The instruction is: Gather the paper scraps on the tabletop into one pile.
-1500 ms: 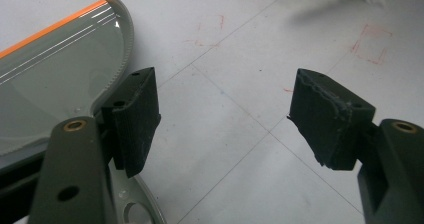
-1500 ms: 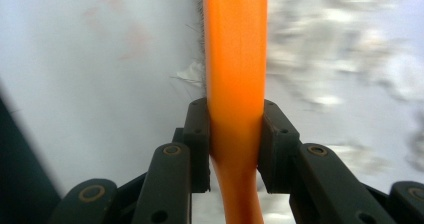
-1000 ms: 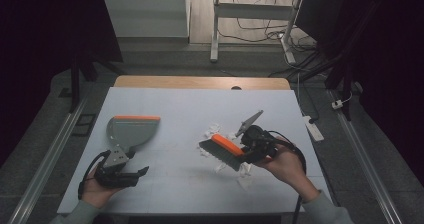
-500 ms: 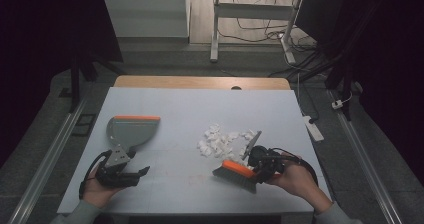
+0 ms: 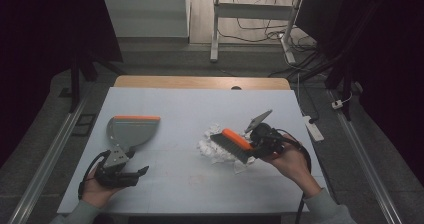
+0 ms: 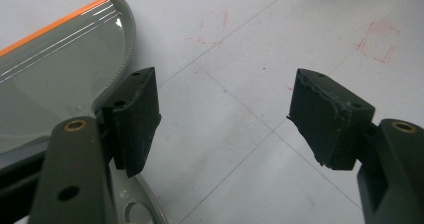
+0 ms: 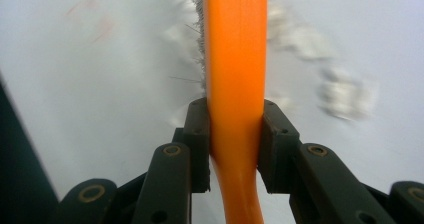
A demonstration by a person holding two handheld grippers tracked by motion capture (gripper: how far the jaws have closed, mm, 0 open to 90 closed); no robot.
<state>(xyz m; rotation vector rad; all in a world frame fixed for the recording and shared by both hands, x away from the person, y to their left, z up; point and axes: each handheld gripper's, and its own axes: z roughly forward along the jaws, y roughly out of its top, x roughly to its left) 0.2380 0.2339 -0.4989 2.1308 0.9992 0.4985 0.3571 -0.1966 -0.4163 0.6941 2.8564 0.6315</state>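
Sweeping the paper scraps (image 5: 216,145) at mid-table, my right gripper (image 7: 235,134) clamps the brush (image 5: 231,144). My left gripper (image 6: 225,114) stands open beside the dustpan (image 5: 131,130); next I'd grip its handle.

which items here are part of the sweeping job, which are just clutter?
In the job:
- brush, clamped in the right gripper
- white paper scraps, against the bristles
- dustpan, beside the open left gripper

Lying about:
- white power strip, off the table's right edge
- floor cables
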